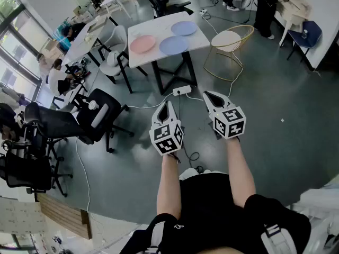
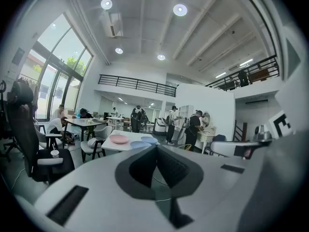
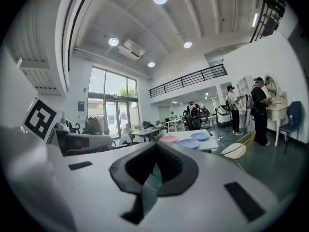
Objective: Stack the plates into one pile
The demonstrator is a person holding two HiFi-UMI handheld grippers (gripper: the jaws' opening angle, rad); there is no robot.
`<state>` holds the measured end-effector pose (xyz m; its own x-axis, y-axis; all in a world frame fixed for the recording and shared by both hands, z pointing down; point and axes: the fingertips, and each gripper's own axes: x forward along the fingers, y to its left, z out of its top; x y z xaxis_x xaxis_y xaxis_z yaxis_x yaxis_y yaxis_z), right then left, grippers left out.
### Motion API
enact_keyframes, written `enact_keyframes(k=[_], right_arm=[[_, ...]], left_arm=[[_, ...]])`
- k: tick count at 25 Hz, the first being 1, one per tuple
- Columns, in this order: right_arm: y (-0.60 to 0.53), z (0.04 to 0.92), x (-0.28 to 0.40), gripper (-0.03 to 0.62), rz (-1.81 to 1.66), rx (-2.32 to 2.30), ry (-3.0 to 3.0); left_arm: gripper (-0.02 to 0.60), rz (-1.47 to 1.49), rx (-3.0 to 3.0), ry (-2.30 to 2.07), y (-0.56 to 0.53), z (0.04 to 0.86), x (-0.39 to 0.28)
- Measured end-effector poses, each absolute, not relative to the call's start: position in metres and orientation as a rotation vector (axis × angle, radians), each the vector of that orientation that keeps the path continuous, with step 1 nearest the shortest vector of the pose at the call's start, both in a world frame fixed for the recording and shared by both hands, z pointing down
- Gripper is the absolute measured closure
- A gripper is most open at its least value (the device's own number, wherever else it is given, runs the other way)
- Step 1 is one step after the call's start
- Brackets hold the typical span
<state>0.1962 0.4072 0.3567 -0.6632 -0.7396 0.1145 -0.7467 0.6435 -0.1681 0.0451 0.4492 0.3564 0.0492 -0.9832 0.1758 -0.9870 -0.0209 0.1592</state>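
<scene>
Three plates lie apart on a white table (image 1: 153, 28) well ahead of me: a pink plate (image 1: 142, 44), a blue plate (image 1: 174, 45) and a second blue plate (image 1: 184, 28) behind it. Both grippers hang over the floor, short of the table and touching nothing. My left gripper (image 1: 166, 106) is shut and empty, and so is my right gripper (image 1: 208, 96). The left gripper view shows its closed jaws (image 2: 157, 167) with the pink plate (image 2: 119, 138) far beyond. Past the closed jaws in the right gripper view (image 3: 155, 166), the pink plate (image 3: 169, 139) and a blue plate (image 3: 188, 143) appear.
A gold wire chair with a white seat (image 1: 229, 40) stands right of the table. A white chair (image 1: 114, 57) and black office chairs (image 1: 98, 115) stand on the left. A power strip (image 1: 181, 91) and cables lie on the floor before the table. People stand at the back.
</scene>
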Motion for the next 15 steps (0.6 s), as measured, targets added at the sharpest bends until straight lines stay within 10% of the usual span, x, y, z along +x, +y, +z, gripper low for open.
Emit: enact_keyframes(k=[15], right_arm=[[0.391,0.368,0.192,0.588,0.321,1.234,-2.795]], left_arm=[[0.566,0.047,2.068,-2.019,0.438,0.363,0.045]])
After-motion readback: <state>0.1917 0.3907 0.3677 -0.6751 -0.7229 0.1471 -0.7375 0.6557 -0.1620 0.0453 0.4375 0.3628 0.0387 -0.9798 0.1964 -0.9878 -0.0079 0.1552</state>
